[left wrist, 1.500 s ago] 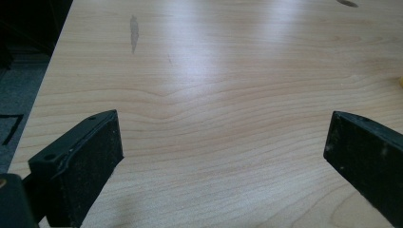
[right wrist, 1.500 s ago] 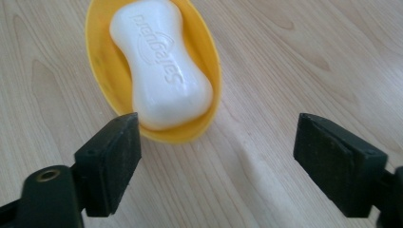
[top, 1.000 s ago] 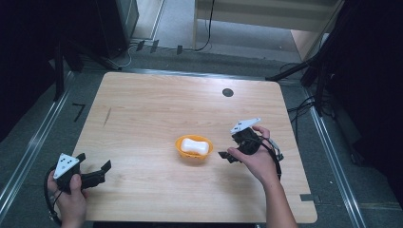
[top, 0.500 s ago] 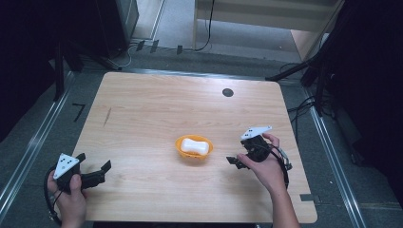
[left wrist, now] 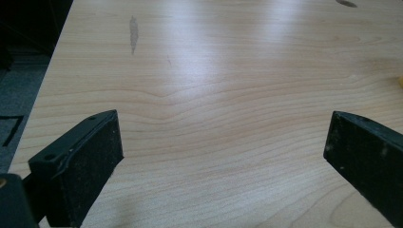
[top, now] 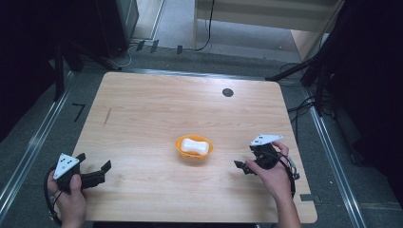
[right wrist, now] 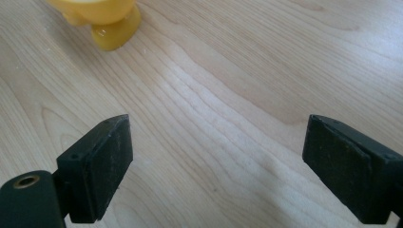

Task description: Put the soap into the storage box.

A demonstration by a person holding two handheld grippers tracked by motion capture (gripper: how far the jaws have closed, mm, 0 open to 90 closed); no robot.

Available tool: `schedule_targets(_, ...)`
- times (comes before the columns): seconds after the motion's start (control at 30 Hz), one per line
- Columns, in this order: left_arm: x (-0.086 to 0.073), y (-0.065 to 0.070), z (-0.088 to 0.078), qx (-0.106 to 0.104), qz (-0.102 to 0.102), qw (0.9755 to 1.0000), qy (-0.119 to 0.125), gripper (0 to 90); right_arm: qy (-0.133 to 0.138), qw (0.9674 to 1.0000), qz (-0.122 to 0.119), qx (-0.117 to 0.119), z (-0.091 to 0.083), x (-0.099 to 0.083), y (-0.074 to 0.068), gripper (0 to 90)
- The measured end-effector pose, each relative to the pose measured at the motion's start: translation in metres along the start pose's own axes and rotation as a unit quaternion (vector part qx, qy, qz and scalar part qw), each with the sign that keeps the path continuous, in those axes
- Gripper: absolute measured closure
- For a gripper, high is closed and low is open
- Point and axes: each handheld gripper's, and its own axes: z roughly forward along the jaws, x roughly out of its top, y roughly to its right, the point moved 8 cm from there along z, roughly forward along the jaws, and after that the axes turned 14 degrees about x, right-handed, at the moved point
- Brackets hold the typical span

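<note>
The right gripper [top: 243, 166] sits low over the bench [top: 157, 109] at roughly the 4 o'clock position of the high view, held in the person's right hand [top: 273, 173], with its grey three-cornered plate uppermost and its jaws pointing toward 9 o'clock. Its jaws have just been opening and now stand spread wide; in the right gripper view [right wrist: 216, 164] only bare wood grain lies between the two black pads, and nothing is pinched. The orange bowl [top: 193, 148] rests on the bench near the middle, at about 9 o'clock from the right gripper and clearly apart from it; in the right gripper view its yellow-orange wall [right wrist: 102, 19] appears at 11 o'clock, beyond the left pad. A white soap-shaped block [top: 195, 146] lies inside the bowl. The left gripper [top: 102, 172] is held in the person's left hand [top: 71, 199] at the 8 o'clock corner of the bench, well apart from the bowl, pointing toward 3 o'clock. Its jaws are likewise spread, and the left gripper view [left wrist: 223, 152] shows empty bench surface between the pads. A small dark round mark [top: 227, 92] sits on the bench toward 1 o'clock, and a faint grey streak [top: 107, 116] lies toward 10 o'clock.
</note>
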Motion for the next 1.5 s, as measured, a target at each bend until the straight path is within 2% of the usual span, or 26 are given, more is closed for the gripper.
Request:
schedule_targets(0.17, 0.0, 0.0, 0.0, 0.0, 0.0, 1.0, 0.0, 0.0, 0.007, 0.9999, 0.011, -0.007, -0.002, -0.012, 0.002, 10.3)
schedule_targets(0.2, 0.0, 0.0, 0.0, 0.0, 0.0, 1.0, 0.0, 0.0, 0.011, 0.9999, 0.007, -0.01, -0.002, -0.013, 0.004, 10.3)
schedule_targets(0.4, 0.0, 0.0, 0.0, 0.001, 0.001, 1.0, 0.0, 0.0, 0.031, 0.9992, 0.016, -0.019, -0.006, -0.022, 0.006, 11.9)
schedule_targets(0.73, 0.0, 0.001, 0.0, 0.001, 0.002, 1.0, -0.001, 0.0, 0.072, 0.9964, 0.031, -0.031, -0.019, -0.036, 0.01, 11.7)
schedule_targets(0.93, 0.0, 0.001, 0.0, 0.001, 0.002, 1.0, -0.001, 0.0, 0.088, 0.9939, 0.049, -0.046, -0.029, -0.051, 0.015, 11.7)
schedule_targets(1.13, 0.0, 0.0, 0.0, 0.001, 0.0, 1.0, 0.0, 0.0, 0.104, 0.9903, 0.06, -0.071, -0.042, -0.066, 0.02, 11.7)
schedule_targets(1.4, 0.0, 0.001, 0.0, 0.002, 0.003, 1.0, -0.001, 0.0, 0.127, 0.9846, 0.074, -0.094, -0.062, -0.089, 0.024, 11.6)
schedule_targets(1.5, 0.0, 0.001, 0.0, 0.003, 0.004, 1.0, 0.0, 0.0, 0.141, 0.9812, 0.084, -0.101, -0.069, -0.097, 0.026, 11.5)
